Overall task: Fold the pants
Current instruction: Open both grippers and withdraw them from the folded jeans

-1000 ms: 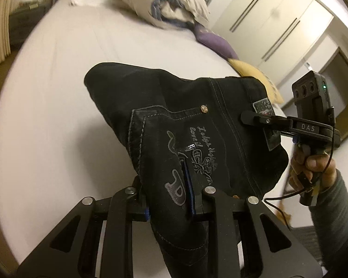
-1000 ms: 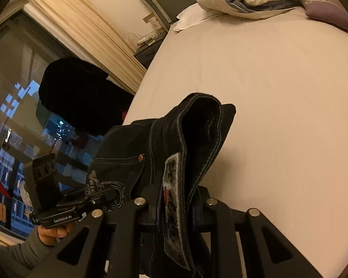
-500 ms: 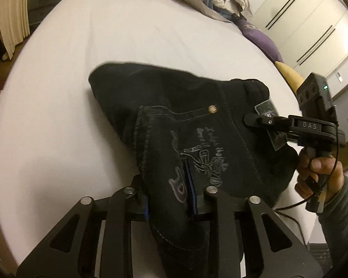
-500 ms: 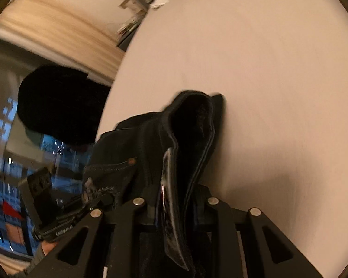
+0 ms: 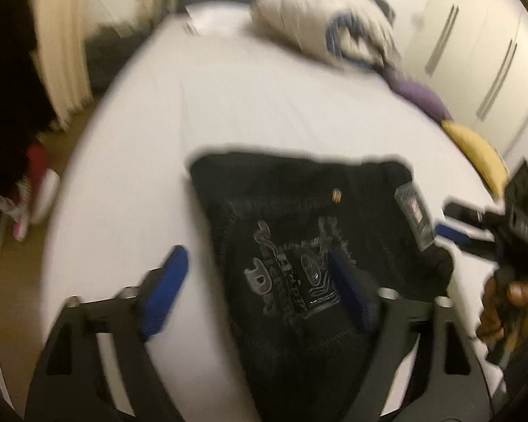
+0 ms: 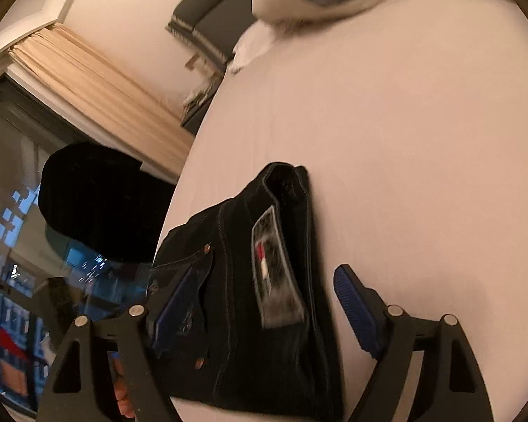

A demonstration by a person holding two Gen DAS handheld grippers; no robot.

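Dark denim pants (image 5: 299, 211), folded into a compact bundle, lie on the white bed (image 5: 264, 105). An embroidered back pocket and a waistband patch (image 6: 274, 274) face up. My left gripper (image 5: 257, 251) is opening. Its blue pads (image 5: 169, 292) stand wide on either side of the pocket end and do not press the cloth. My right gripper (image 6: 265, 270) is also opening, straddling the waistband end of the pants (image 6: 292, 334) with its pads (image 6: 352, 292) clear of them. In the left wrist view the right gripper (image 5: 475, 225) shows at the right, held by a hand (image 5: 510, 302).
A rumpled duvet and pillows (image 5: 316, 24) sit at the head of the bed, with a purple cushion (image 5: 419, 95) and a yellow one (image 5: 475, 147) along its right side. Wardrobe doors (image 5: 492, 52) stand beyond. A curtain (image 6: 88, 81) and dark window (image 6: 10, 246) lie left.
Both grippers were shut on the pants and holding them up. Now both jaws have spread wide, the pants are released, and the bundle lies flat on the bed.
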